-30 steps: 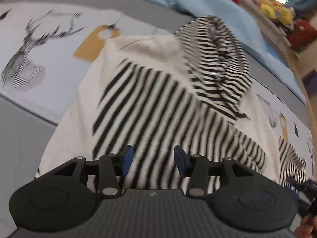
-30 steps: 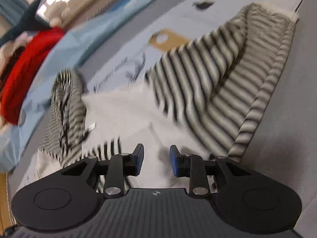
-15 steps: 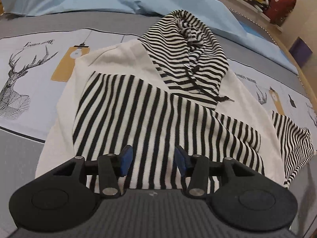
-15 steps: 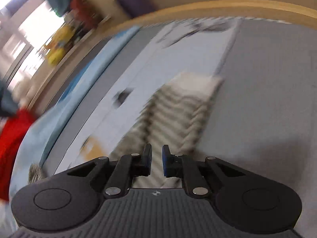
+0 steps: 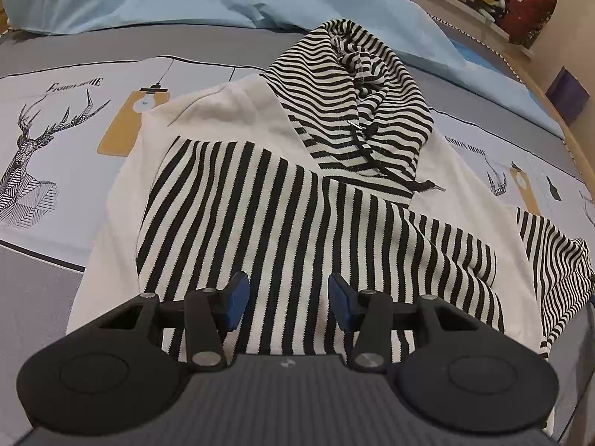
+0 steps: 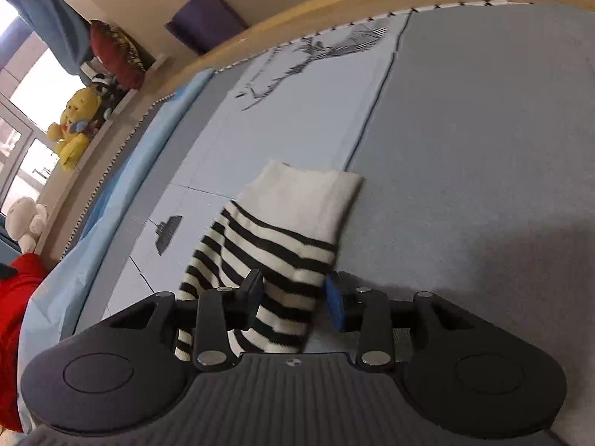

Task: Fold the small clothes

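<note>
A small white hoodie [image 5: 230, 130] with black-and-white striped hood [image 5: 357, 104] lies flat on the bed. One striped sleeve [image 5: 279, 215] is folded across its chest. My left gripper [image 5: 284, 297] hovers open just above that folded sleeve, with nothing between its fingers. The other sleeve [image 6: 275, 245] stretches out on the bedcover and ends in a white cuff [image 6: 312, 200]. My right gripper [image 6: 295, 297] is low over this sleeve, its jaws opening, and the striped cloth lies between them without being pinched.
The bedcover [image 5: 55, 156] is grey with deer prints. A light blue sheet [image 5: 186, 0] and a red garment [image 6: 15, 297] lie at the far side. Plush toys [image 6: 74, 122] sit on a ledge beyond the wooden bed edge [image 6: 334, 3], near a purple box [image 6: 204, 18].
My right gripper swung away from the hoodie's body out to the outstretched sleeve; its jaws narrowed, then widened. The left gripper shifted a little, rolled slightly, and then held still.
</note>
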Demonstrator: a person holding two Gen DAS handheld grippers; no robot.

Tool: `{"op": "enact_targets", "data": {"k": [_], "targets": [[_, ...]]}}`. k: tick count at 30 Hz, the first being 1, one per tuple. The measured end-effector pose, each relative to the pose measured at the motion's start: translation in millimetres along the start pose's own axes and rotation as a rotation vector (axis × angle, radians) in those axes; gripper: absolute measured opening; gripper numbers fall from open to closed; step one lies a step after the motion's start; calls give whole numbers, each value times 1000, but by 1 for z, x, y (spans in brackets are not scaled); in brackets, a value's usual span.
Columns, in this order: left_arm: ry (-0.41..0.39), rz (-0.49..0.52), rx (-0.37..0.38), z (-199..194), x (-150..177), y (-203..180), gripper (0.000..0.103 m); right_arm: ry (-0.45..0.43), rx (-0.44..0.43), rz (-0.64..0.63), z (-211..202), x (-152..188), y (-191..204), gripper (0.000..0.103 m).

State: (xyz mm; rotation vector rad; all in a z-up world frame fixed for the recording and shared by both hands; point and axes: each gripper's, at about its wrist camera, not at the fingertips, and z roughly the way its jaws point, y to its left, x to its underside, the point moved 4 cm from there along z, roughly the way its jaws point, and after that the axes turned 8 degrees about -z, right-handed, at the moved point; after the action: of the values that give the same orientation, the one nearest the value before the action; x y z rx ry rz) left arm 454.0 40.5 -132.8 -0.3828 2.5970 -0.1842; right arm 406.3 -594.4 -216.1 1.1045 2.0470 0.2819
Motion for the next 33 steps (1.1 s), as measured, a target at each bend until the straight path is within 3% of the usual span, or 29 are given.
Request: {"op": "enact_targets", "data": {"k": [3, 4, 5, 6, 12, 16, 19, 25, 28, 31, 33], "targets": [[-1, -4, -2, 0, 0, 1, 52, -16, -10, 7, 2, 1, 2, 35], [-1, -6, 0, 0, -1, 1, 52, -22, 0, 10, 2, 1, 2, 28], [-3, -10, 1, -1, -2, 2, 52, -28, 18, 16, 0, 0, 2, 8], [-6, -13, 2, -2, -3, 3, 52, -32, 34, 22, -2, 0, 1, 4], [-24, -56, 6, -12, -13, 18, 52, -149, 90, -18, -42, -13, 26, 3], [-30, -122, 9, -18, -21, 34, 52, -200, 65, -131, -82, -10, 84, 3], [-31, -191, 32, -25, -27, 46, 52, -226, 2, -226, -121, 11, 132, 3], [-58, -275, 48, -41, -42, 70, 52, -182, -107, -369, -170, 75, 224, 3], [-71, -327, 41, -48, -48, 90, 52, -139, -230, -506, -179, 130, 278, 3], [-87, -361, 26, -53, -52, 108, 52, -4, -450, -743, -180, 213, 337, 6], [-83, -370, 23, -53, -53, 115, 52, 205, -631, -954, -176, 279, 364, 11]]}}
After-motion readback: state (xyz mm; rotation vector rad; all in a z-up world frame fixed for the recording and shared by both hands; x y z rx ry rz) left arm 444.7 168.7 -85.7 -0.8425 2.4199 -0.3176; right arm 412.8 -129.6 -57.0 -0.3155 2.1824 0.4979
